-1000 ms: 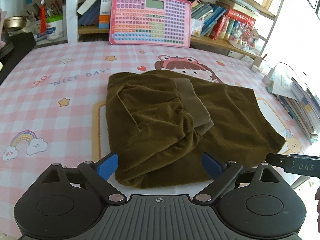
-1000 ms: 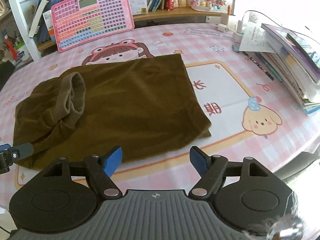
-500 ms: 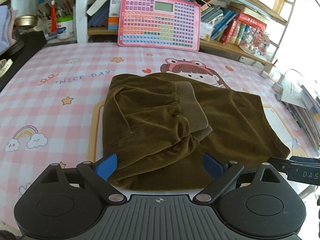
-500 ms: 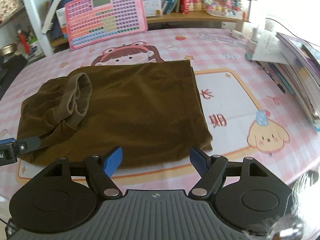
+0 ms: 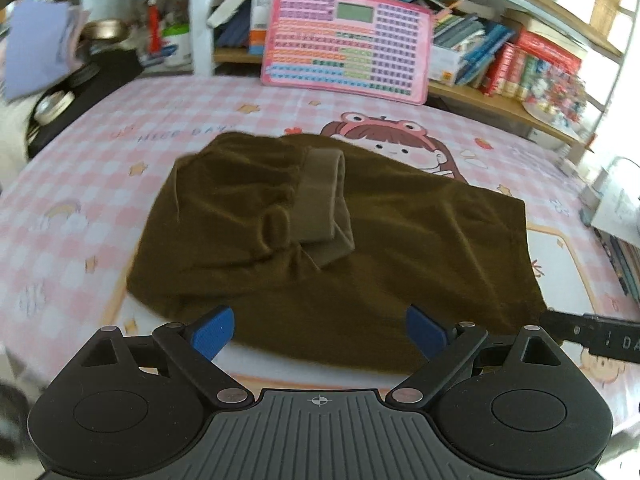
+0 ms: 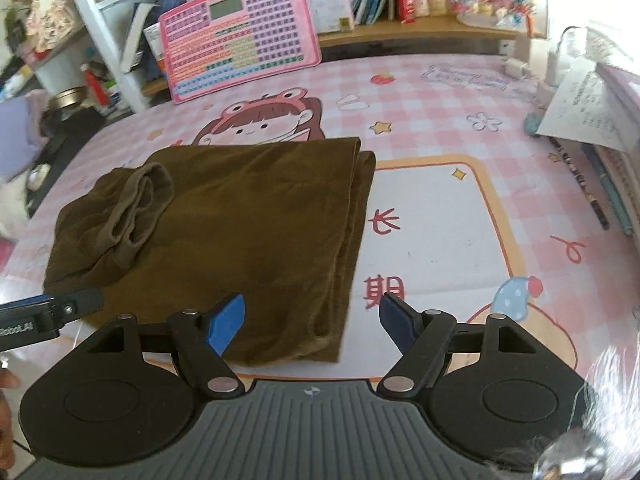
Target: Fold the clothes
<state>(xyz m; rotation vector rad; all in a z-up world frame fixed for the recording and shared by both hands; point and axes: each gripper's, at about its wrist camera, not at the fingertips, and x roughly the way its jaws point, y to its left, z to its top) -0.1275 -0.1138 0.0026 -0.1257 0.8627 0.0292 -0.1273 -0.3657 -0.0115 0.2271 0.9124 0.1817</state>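
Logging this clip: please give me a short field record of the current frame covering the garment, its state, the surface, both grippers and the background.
garment: olive-brown velvety garment, ribbed cuff lying on top
state: already folded over, layered edge on its right side
surface: pink checked cartoon tablecloth
left gripper: open, empty, at the garment's near edge
right gripper: open, empty, over the near right corner
background: pink keyboard-style learning tablet leaning on the bookshelf; stacked books and papers at the right

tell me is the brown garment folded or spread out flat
Folded. The brown garment lies doubled on the tablecloth, layered edges showing along its right side, and its ribbed cuff is tucked back on top.
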